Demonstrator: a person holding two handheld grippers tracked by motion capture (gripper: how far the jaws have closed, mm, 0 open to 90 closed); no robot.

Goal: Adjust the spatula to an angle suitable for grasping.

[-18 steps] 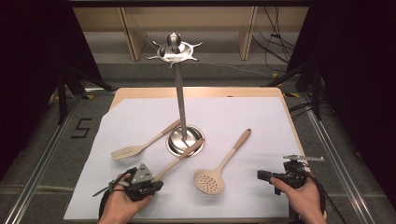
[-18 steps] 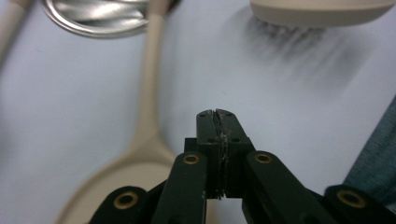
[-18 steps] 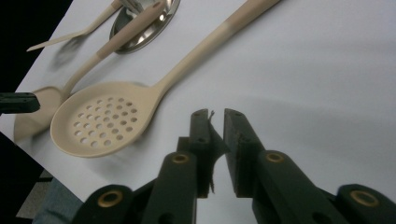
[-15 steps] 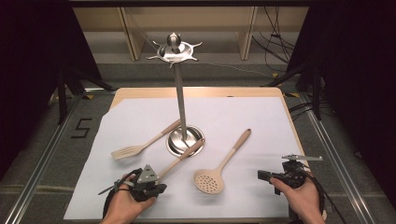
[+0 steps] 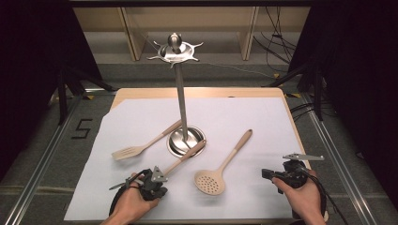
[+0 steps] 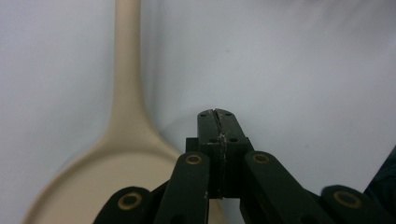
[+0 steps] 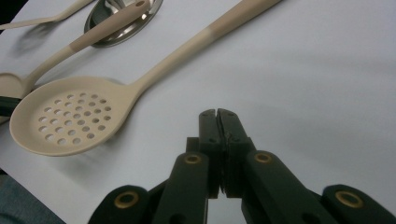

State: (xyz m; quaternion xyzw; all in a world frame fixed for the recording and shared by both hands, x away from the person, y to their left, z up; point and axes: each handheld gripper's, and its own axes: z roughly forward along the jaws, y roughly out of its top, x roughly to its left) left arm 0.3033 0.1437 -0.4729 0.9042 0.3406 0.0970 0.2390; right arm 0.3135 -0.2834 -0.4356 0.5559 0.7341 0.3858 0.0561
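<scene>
Spoon [image 6: 116, 154], just beside closed left tool [image 6: 218, 113]

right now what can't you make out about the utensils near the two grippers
- Beige plain spoon: its bowl is cut off by the bottom edge and partly covered by the shut left gripper in the left gripper view; in the high view the hand hides the bowl.
- Beige slotted wooden spatula: blurred and cut off at the top-left corner of the right gripper view.
- Steel rack base: cut off by the top edge there.
- Beige perforated skimmer spoon: handle end cut off at the top.

spoon [image 6: 122, 154]: bowl cut by bottom edge, partly behind left claw [image 6: 217, 114] | skimmer [image 7: 70, 116]: handle end cut off at top
</scene>
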